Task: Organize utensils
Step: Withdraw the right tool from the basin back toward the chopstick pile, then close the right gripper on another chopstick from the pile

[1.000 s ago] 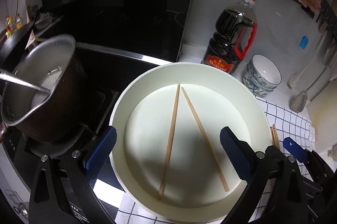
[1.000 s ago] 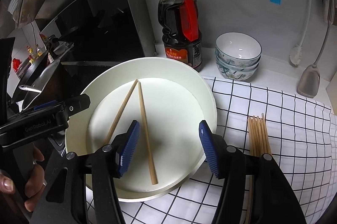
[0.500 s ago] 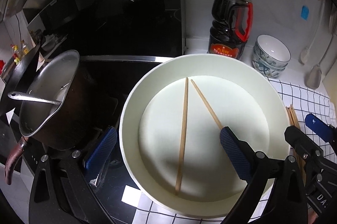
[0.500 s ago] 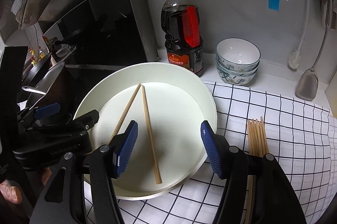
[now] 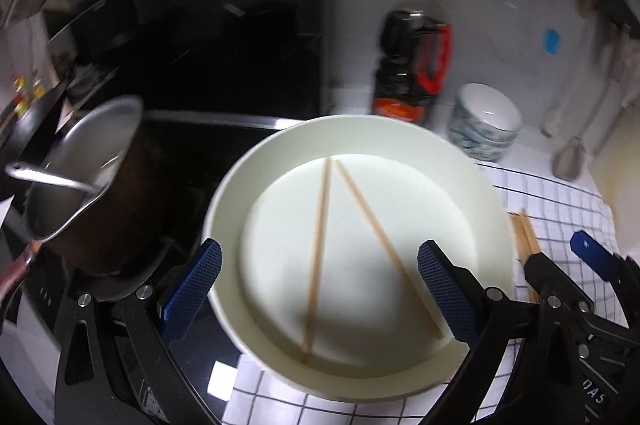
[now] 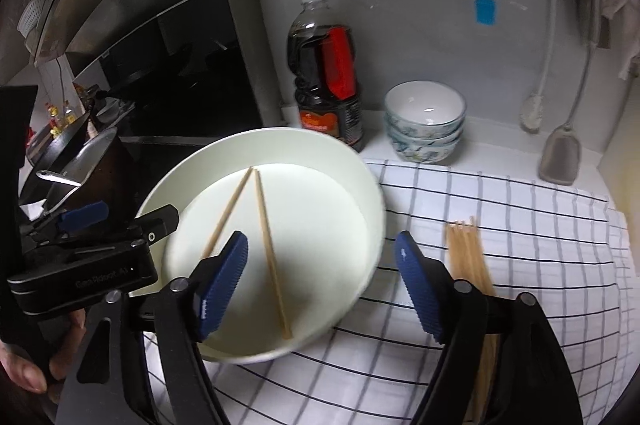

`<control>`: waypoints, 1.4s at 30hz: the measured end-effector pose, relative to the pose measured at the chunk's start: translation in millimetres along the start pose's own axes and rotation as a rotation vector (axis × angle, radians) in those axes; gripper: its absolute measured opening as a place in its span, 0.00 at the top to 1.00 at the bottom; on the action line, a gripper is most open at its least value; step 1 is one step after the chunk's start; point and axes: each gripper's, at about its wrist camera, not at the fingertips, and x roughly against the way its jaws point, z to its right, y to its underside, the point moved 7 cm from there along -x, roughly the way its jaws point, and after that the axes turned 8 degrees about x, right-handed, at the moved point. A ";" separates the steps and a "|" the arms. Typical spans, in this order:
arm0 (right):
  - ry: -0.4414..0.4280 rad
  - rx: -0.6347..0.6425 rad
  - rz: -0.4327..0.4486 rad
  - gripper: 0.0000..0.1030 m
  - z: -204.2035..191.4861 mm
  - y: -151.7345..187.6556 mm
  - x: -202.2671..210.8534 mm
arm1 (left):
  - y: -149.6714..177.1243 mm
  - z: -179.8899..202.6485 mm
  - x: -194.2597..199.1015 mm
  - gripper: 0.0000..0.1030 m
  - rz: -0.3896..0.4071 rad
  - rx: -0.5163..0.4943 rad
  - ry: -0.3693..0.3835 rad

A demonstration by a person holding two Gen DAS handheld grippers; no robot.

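Two chopsticks (image 6: 266,233) lie in the bowl (image 6: 372,209) between the right gripper's (image 6: 320,277) empty, just-widened jaws.

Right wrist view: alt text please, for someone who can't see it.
The open right gripper hovers over a white round dish holding two loose chopsticks. A chopstick bundle lies on the checked cloth beside it; behind stand a soy sauce bottle and stacked bowls.
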 end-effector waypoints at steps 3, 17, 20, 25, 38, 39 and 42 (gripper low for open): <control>0.042 0.003 0.016 0.26 10.2 10.6 10.5 | 6.5 19.0 5.2 0.06 0.011 -0.047 0.047; 0.205 -0.126 -0.054 0.23 120.4 64.7 59.0 | 52.8 119.2 22.6 0.06 -0.032 -0.132 0.190; 0.211 -0.126 -0.076 0.23 142.6 77.2 61.0 | 66.3 142.9 22.4 0.06 -0.067 -0.149 0.212; 0.187 -0.130 -0.140 0.23 174.3 104.7 51.6 | 92.3 172.0 15.2 0.06 -0.112 -0.117 0.235; 0.090 -0.049 -0.254 0.23 197.8 143.0 -11.9 | 141.8 189.6 -32.6 0.06 -0.145 -0.063 0.085; 0.086 -0.038 -0.256 0.23 197.3 144.2 -15.1 | 143.0 188.3 -35.0 0.06 -0.151 -0.051 0.080; 0.069 -0.013 -0.269 0.23 196.7 149.2 -21.9 | 145.5 185.7 -39.7 0.06 -0.163 -0.030 0.070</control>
